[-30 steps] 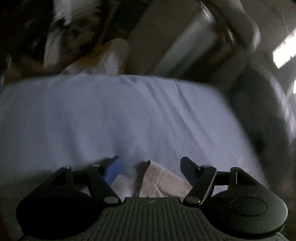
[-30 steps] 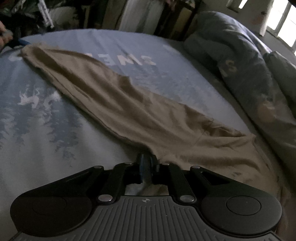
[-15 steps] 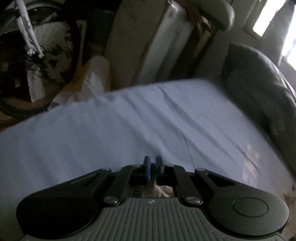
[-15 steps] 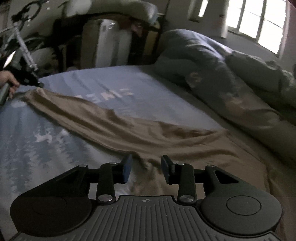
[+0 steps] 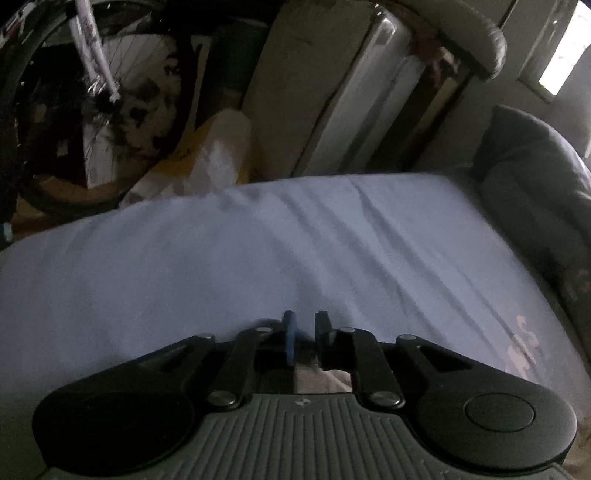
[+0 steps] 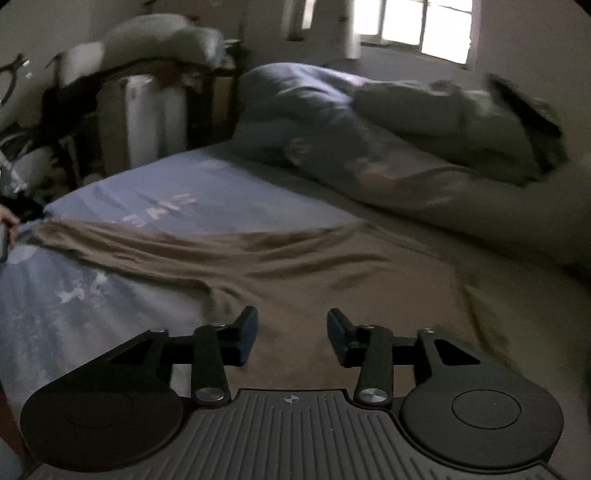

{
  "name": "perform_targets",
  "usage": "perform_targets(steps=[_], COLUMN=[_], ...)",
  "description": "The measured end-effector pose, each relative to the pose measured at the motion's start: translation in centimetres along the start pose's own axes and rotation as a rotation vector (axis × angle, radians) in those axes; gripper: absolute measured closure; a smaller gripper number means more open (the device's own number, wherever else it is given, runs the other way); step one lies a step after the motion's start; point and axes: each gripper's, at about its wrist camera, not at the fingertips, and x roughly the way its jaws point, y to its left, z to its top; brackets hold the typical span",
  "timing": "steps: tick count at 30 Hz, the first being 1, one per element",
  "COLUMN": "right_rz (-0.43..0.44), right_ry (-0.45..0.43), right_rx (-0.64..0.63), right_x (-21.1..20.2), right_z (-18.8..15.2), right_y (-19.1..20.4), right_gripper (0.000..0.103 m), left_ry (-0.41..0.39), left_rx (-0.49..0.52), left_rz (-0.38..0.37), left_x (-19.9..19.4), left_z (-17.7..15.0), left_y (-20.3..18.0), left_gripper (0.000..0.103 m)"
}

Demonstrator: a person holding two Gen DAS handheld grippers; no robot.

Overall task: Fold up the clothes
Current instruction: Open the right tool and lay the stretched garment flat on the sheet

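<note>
- Between the fingers of the right gripper [image 6: 291,334], which stand wide apart and hold nothing, a tan garment [image 6: 314,280] lies flat on the bed; the gripper hovers over its broad end.
- From that broad end the garment narrows and stretches away to the left, across the blue printed sheet [image 6: 122,199], up to the far left edge of the right wrist view.
- At that far end a hand [image 6: 8,221] is partly visible at the picture's border, with a dark tool beside it, touching the narrow tip of the cloth.
- In the left wrist view, the left gripper [image 5: 306,334] has its fingers drawn close, with only a narrow gap, and a bit of tan cloth shows just below them; it seems pinched there, but the contact itself is hidden.
- Ahead of the left gripper the sheet is bare and a little wrinkled.
- Further back, a rumpled duvet [image 6: 388,147] is piled on the right side of the bed.
- Behind the bed stand a bicycle wheel [image 5: 74,110] and a bright window [image 6: 417,26].
</note>
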Motion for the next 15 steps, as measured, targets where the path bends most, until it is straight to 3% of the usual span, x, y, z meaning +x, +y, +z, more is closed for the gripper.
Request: perform_targets(steps=[2,4,6,9,10,12,15], right_rz=[-0.034,-0.032,-0.015,0.043,0.063,0.102,0.162], right_ry=[-0.005,0.002,0.012,0.065,0.083,0.12,0.174], right_rx=[0.018,0.025,0.016,-0.063,-0.09,-0.145,-0.227], right_x=[-2.1,-4.1,-6.1,-6.8,-7.0,-7.3,-7.9], right_z=[-0.9,-2.3,-3.8,-7.7,-9.0,-11.5,-15.4], right_y=[-1.0,-1.2,-0.9,1.6,2.5,4.2,6.8], right_gripper=[0.05,0.049,0.048,0.048,0.048,0.048,0.048], left_ry=[-0.028,-0.085,-0.149,-0.202,-0.211,-0.225,-0.195], left_rx=[-0.011,-0.026,-0.027,-0.011,0.008,0.067,0.155], left_rz=[-0.009,-0.032,-0.055,-0.124,-0.156,-0.214,-0.334], left_x=[-1.5,-4.2,-7.2,-12.0,-13.7,-17.0,-21.5], left_z=[0.1,0.0,-0.3,-1.5,-2.3,-4.2,-8.0], left_y=[0.4,0.8,0.9,0.3,-0.3,-1.9,-5.1], left_gripper=[0.055,0.023,0.013,0.007,0.001,0.0,0.0])
